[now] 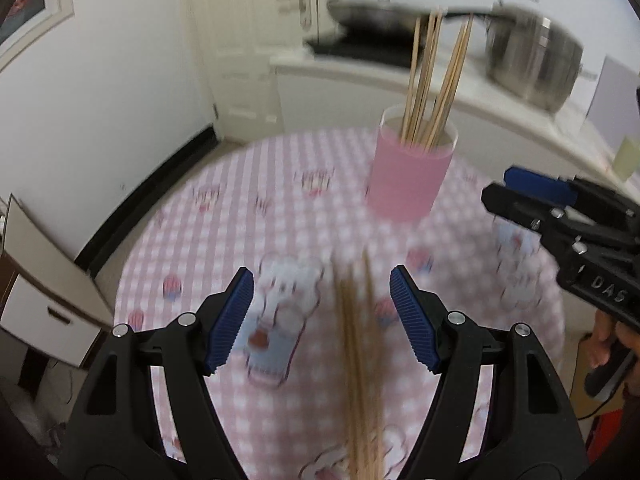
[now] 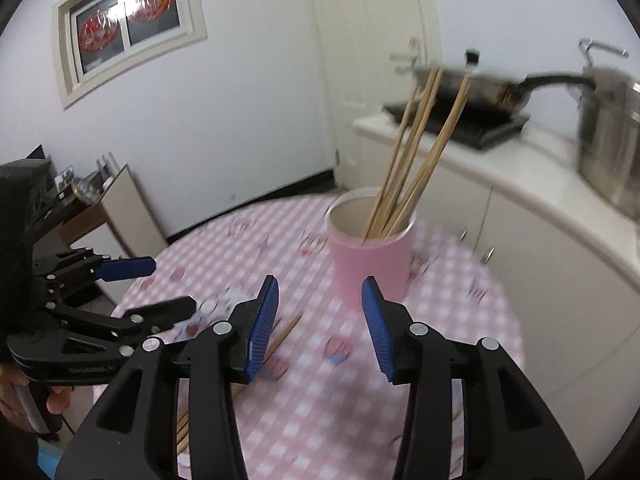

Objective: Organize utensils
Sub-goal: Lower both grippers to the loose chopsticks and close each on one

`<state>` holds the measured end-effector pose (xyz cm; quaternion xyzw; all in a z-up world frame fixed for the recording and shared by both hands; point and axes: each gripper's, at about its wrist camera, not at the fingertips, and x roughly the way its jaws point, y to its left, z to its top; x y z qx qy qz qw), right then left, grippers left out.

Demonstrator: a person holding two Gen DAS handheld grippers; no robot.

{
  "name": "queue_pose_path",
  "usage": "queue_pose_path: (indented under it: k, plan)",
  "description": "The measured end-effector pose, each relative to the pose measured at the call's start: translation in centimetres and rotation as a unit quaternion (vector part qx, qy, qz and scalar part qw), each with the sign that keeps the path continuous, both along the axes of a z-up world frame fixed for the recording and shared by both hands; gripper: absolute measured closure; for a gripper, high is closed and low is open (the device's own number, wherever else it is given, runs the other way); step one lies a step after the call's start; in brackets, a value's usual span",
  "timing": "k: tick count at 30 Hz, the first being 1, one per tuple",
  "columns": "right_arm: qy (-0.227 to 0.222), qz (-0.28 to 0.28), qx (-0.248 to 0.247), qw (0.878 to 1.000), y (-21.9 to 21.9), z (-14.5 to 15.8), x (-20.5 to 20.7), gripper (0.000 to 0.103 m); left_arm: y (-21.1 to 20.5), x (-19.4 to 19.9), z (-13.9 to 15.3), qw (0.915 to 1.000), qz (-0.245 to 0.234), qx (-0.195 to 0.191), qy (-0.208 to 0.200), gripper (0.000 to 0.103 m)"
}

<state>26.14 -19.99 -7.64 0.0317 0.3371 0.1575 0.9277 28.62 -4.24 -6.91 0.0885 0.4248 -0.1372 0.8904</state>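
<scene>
Chopsticks (image 2: 416, 152), about six, are standing in one pink cup (image 2: 372, 256) on the checked table (image 2: 460, 320). More chopsticks (image 1: 360, 360) are lying blurred, uncountable, beneath the left gripper (image 1: 322, 316), gaping wide, gripping nothing. Right gripper (image 2: 320, 312) is hanging partly open, empty

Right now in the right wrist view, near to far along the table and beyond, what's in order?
Loose chopsticks lying on the checked tablecloth → pink cup holding upright chopsticks → white counter with the frying pan.
</scene>
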Motion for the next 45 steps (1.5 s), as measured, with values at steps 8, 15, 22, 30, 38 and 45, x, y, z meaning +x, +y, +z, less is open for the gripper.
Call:
queue_pose_path:
  k: [8,15,22,30,38,45]
  plan:
    - [0.061,0.018,-0.007,0.998,1.8,-3.0,0.0,0.060,1.3,0.6,-4.6,0.9973,0.017,0.001,0.071,0.033]
    - [0.084,0.019,-0.011,0.996,2.1,-4.8,0.2,0.058,1.0,1.7,-7.2,0.9957,0.022,0.007,0.090,0.033]
    - [0.100,0.016,-0.009,0.995,1.6,-6.2,0.8,0.058,0.8,2.8,-8.8,0.9945,0.023,0.014,0.102,0.033]
    - [0.110,0.016,-0.009,0.994,1.4,-6.8,1.0,0.058,1.1,3.4,-9.1,0.9947,0.020,0.001,0.101,0.033]
    - [0.114,0.018,-0.011,0.993,1.4,-6.9,1.2,0.057,1.4,3.4,-9.0,0.9948,0.028,0.004,0.098,0.033]
    - [0.120,0.021,-0.018,0.992,2.1,-7.0,1.5,0.057,0.5,3.8,-9.8,0.9949,0.023,0.012,0.098,0.042]
